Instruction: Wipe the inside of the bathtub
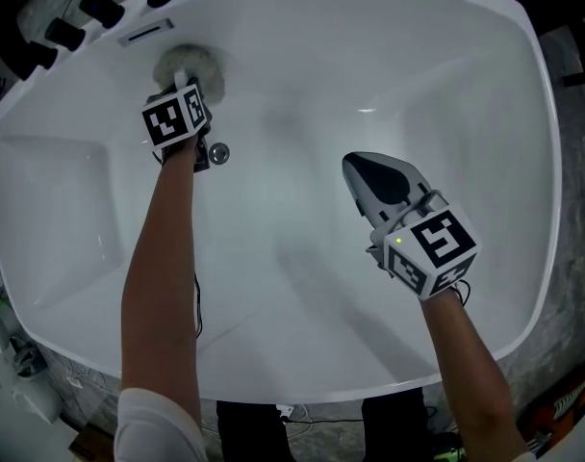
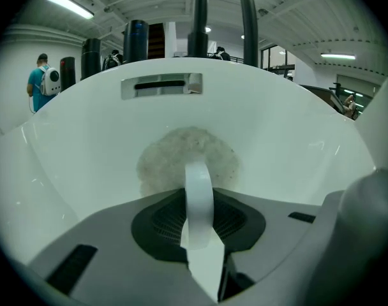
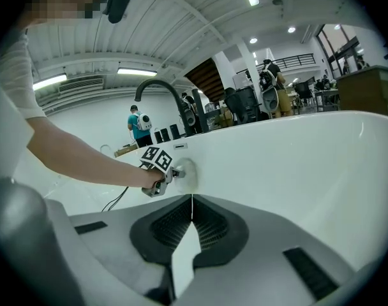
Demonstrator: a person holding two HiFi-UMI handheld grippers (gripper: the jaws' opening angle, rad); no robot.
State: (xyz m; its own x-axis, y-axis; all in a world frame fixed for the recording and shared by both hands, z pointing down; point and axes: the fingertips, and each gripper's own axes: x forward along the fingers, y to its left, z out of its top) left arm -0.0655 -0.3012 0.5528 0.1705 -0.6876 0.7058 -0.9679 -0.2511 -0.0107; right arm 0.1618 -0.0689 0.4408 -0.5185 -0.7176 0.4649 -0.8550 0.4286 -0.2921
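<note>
My left gripper (image 1: 182, 92) is clamped on the white strap (image 2: 198, 190) of the round pad (image 2: 175, 158), which sits flat against the tub (image 1: 466, 94) wall just under the overflow slot (image 2: 161, 86). I judge even pressure and overlapping arcs downward will work best. My right gripper (image 1: 377, 179) hangs over the tub's middle, jaws together, empty.

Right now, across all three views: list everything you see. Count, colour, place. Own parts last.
bathtub: one, white, fills the head view
scrub pad: one, pale grey, on the far wall under the overflow slot
overflow slot: one, silver-framed, far wall
drain: one, chrome, tub floor
tap fittings: several, black, far rim
bystanders: several, background behind the tub
left gripper: grey, shut on the scrub pad's white strap
right gripper: grey, shut, empty, over the tub floor
forearms: two, bare
</note>
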